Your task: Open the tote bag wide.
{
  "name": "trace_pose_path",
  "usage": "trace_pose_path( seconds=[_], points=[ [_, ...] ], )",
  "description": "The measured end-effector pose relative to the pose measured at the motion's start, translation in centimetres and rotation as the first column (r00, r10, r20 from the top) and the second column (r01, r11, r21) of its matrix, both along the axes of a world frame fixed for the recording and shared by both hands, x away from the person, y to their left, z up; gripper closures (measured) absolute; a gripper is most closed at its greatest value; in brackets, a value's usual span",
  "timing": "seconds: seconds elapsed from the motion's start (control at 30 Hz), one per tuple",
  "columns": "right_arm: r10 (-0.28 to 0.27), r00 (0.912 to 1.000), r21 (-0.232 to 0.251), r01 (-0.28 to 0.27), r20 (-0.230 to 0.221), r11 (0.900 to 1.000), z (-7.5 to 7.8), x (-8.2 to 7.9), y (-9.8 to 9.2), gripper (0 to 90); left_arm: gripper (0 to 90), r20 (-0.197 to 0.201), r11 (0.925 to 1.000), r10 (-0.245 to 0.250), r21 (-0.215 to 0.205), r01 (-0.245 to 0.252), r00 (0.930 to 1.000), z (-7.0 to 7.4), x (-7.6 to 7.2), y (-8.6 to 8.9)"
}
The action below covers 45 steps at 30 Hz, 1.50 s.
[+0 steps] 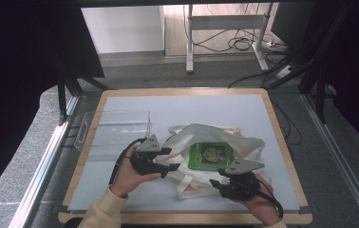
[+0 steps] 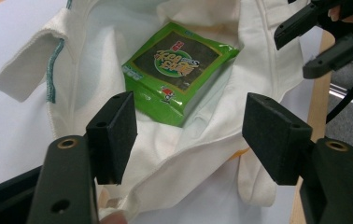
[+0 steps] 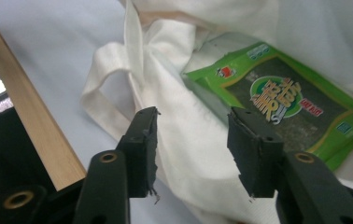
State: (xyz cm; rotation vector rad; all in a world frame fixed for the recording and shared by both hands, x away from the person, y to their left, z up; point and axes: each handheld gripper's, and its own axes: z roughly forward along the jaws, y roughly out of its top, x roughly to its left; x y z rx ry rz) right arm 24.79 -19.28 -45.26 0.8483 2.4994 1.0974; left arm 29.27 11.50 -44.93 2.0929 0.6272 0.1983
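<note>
While the pale blue surface (image 1: 177, 111) with its wooden rim takes up most of the high view, a clear acrylic stand (image 1: 116, 130) sits at its left edge, apart from the rest. Near the middle lies a cream cloth tote bag (image 1: 244, 147), crumpled and spread with its mouth gaping toward the person; its handles loop out on the near side, one of them lying flat on the surface close to the wooden rim. Inside the bag's mouth rests a green seaweed snack packet (image 1: 210, 156), flat on the lower cloth layer, label up, with cloth bunched around every side of it.

Both hands come in from the bottom. On the left, a hand in a cream sleeve carries the left tool (image 1: 168, 164) at the bag's left edge; in the left gripper view its jaws stand wide and released, with the folded rim of the bag lying below and between them and the packet (image 2: 177, 74) just beyond, the pads pressing on nothing. To the right, the right tool (image 1: 218, 183) hovers at the bag's near right edge. In the right gripper view its jaws stand partly apart, released as well, with bunched cloth (image 3: 184, 140) behind the gap and the packet (image 3: 282, 100) just past the right-hand jaw; neither pad visibly presses on the cloth.
</note>
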Motion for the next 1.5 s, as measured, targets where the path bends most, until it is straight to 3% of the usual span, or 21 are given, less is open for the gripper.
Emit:
trace_pose_path(
  seconds=[0.23,0.4,0.57,0.67,0.83,0.97,1.27,1.5],
  points=[
    [-0.016,0.9999,0.008,0.016,-0.007,1.000,0.7,0.8,0.2,70.2,43.9,0.001,0.9999,-0.012,0.009,0.012,0.9999,-0.1,-0.2,-0.6],
    [-0.047,0.9989,0.027,0.047,-0.005,0.999,1.3,1.9,0.0,84.9,60.9,0.001,0.9997,-0.024,0.010,0.024,0.9997,0.0,-0.3,-0.8],
    [-0.090,0.9959,0.041,0.090,0.005,0.995,2.1,3.0,-0.6,88.9,77.4,-0.021,0.9986,-0.047,0.021,0.048,0.9987,-0.4,-0.1,-1.1],
    [-0.109,0.9939,0.023,0.109,0.017,0.994,2.5,3.8,-0.8,89.0,84.3,-0.033,0.9977,-0.060,0.029,0.061,0.9977,-0.6,-0.1,-1.3],
    [-0.134,0.9909,-0.008,0.134,0.016,0.991,2.8,5.3,-0.4,89.0,87.9,-0.046,0.9968,-0.069,0.038,0.071,0.9966,-0.9,0.0,-1.5],
    [-0.155,0.9875,-0.060,0.157,0.027,0.986,2.9,6.4,0.0,89.0,88.7,-0.054,0.9976,-0.059,0.033,0.061,0.9968,-1.0,0.0,-1.5],
    [-0.205,0.9787,-0.156,0.204,0.011,0.966,1.5,8.3,-0.9,89.0,89.1,-0.066,0.9977,-0.055,0.037,0.057,0.9963,-1.5,0.3,-1.3],
    [-0.217,0.9761,-0.183,0.214,0.003,0.959,0.7,9.3,-1.3,89.0,89.0,-0.075,0.9980,-0.053,0.031,0.055,0.9958,-1.6,0.4,-1.1]
  ],
)
